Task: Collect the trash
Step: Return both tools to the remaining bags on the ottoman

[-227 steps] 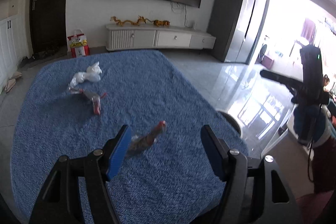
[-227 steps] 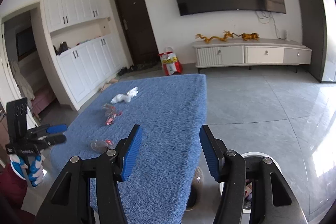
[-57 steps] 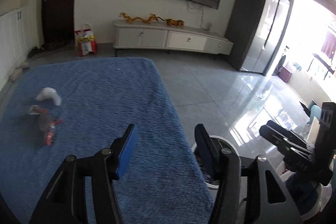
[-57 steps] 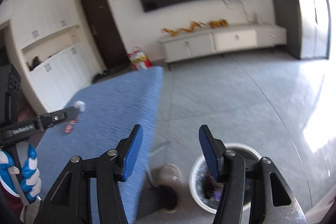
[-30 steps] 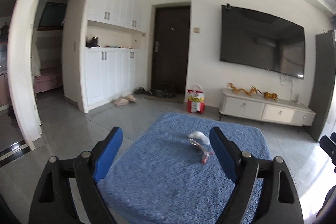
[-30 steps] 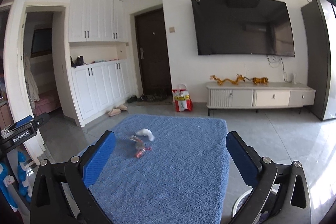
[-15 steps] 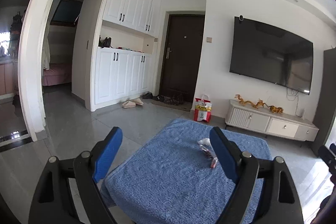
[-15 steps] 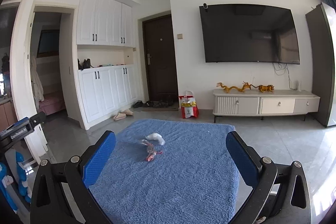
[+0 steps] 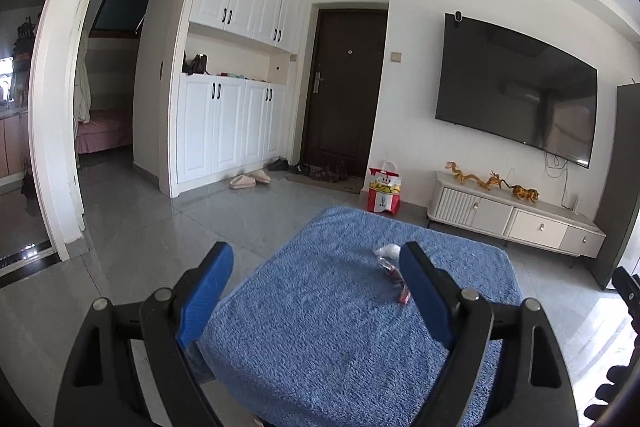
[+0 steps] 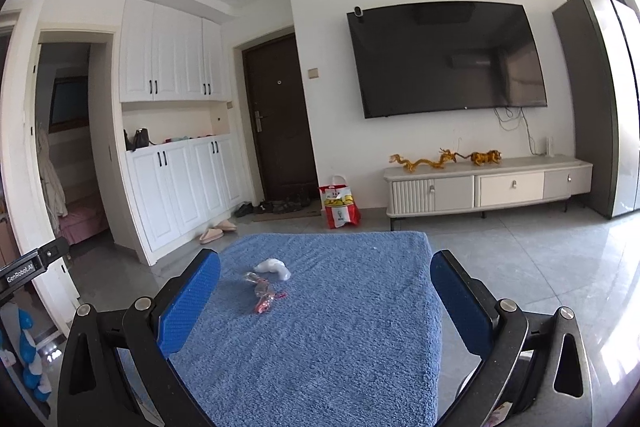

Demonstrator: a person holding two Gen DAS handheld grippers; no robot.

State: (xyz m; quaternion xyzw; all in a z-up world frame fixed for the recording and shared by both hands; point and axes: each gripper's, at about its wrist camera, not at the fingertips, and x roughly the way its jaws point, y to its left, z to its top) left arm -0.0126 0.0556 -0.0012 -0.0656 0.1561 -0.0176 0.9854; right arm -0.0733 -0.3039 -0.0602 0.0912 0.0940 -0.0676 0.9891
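Two pieces of trash lie on the blue table cover (image 10: 340, 339), toward its far left part: a crumpled white wad (image 10: 273, 268) and, just beside it on the near side, a clear wrapper with red ends (image 10: 265, 293). Both grippers hang over the near edge, well apart from them. The left gripper (image 9: 316, 293) has its jaws spread wide and empty; the right gripper (image 10: 325, 301) likewise, nothing between its blue pads (image 10: 188, 307).
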